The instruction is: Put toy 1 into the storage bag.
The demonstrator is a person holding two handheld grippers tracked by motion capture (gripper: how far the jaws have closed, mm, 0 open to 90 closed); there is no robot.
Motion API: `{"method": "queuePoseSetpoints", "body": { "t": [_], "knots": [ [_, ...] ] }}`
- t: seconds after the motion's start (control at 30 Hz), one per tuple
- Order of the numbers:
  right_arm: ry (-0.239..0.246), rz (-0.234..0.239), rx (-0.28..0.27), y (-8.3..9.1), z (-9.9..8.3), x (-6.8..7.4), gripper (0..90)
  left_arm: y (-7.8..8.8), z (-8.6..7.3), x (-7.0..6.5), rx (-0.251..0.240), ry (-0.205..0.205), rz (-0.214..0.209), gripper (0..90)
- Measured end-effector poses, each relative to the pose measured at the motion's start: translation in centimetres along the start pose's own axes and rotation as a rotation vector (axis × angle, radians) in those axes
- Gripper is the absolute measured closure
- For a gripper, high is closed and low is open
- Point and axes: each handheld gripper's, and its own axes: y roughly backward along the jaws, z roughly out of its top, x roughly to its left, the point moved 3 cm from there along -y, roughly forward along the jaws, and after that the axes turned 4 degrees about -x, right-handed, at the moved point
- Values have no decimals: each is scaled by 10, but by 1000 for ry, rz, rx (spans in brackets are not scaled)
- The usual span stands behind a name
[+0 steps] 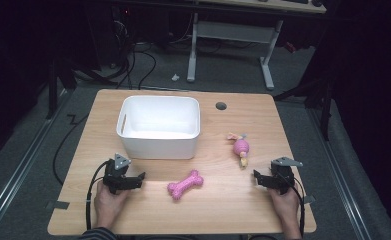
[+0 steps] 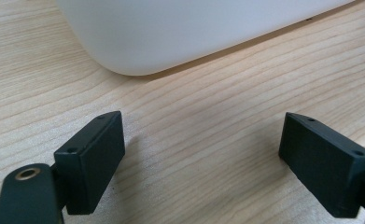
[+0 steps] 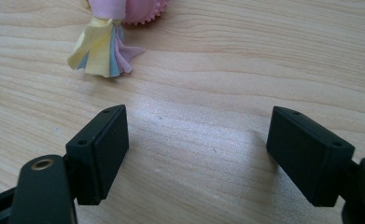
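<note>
A white plastic bin (image 1: 159, 127) stands on the wooden table (image 1: 223, 200), left of centre. In front of it lies a pink bone toy (image 1: 185, 184). To the right lies a pink ball toy with cloth tassels (image 1: 241, 148). My left gripper (image 1: 139, 179) rests on the table near the front left, open and empty, with the bin's rounded corner (image 2: 138, 42) just ahead of its jaws. My right gripper (image 1: 257, 177) rests at the front right, open and empty. The toy's yellow and pink tassel (image 3: 103, 44) lies a short way ahead of its jaws.
A round cable hole (image 1: 221, 106) sits in the table near its far edge. Beyond the table stands a white desk frame (image 1: 233, 35) on a dark floor with cables. A person's hands hold both grippers at the table's near edge.
</note>
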Motion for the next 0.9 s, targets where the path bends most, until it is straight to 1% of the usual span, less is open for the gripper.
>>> {"method": "queuePoseSetpoints", "body": {
  "t": [0.17,0.63,0.9],
  "knots": [
    [-2,0,1,0,0,0,213,0,0,1,-3,3,-6,148],
    [-4,0,2,1,0,0,216,0,0,1,-2,-2,-4,147],
    [-2,0,1,1,0,0,216,2,2,1,23,5,-2,184]
  ]
}}
